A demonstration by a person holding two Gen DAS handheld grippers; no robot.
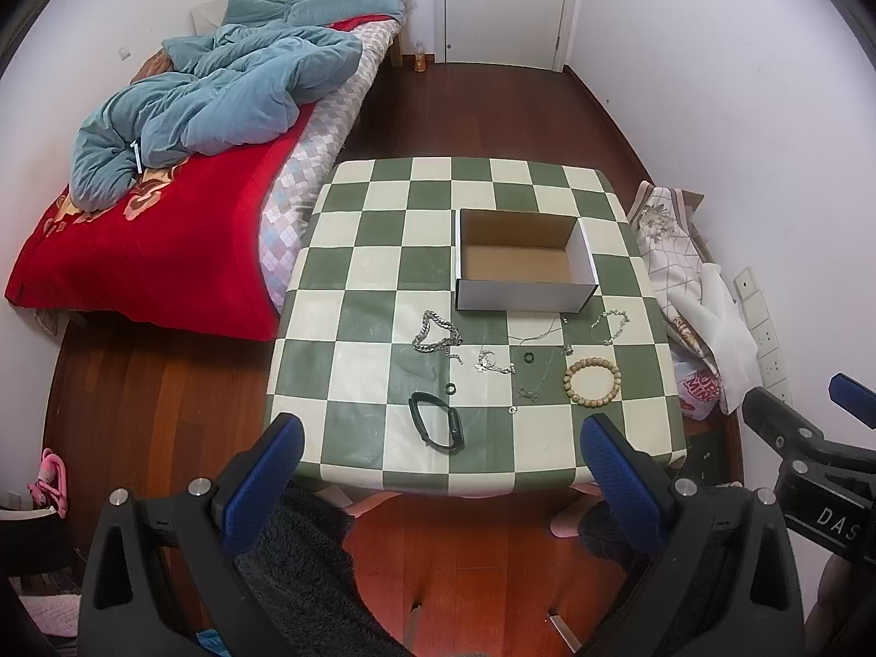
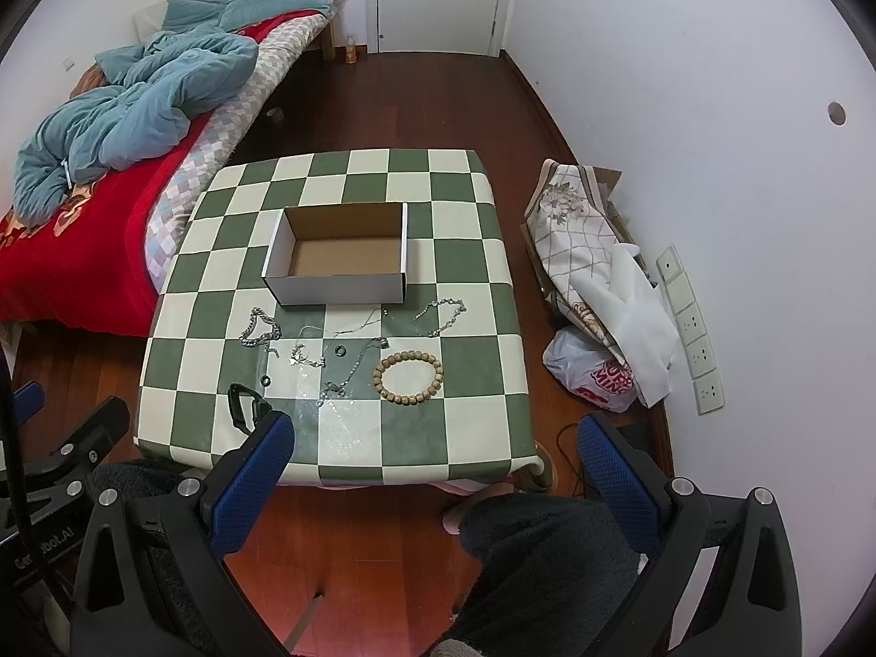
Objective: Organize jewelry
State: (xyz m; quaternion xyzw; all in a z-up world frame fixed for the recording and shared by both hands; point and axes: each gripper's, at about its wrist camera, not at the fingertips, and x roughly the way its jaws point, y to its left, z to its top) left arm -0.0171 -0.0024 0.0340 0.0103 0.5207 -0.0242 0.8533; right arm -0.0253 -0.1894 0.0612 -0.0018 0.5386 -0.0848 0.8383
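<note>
Checkered table [image 1: 383,454] is holding loose, tangle-prone chains [image 1: 435,334]; both grippers [image 1: 438,471] [image 2: 432,465] are hovering spread; pinching the stiff bead bracelet [image 1: 592,380] looks easiest.

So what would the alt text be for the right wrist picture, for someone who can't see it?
An open, empty cardboard box sits on a green-and-white checkered table, with chains, rings, a bead bracelet and a black wristband scattered in front. The right gripper hangs open before the table's near edge.

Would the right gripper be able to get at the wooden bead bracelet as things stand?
Probably yes: the right gripper is open, and the wooden bead bracelet lies flat, apart from the chains, with nothing between them.
</note>
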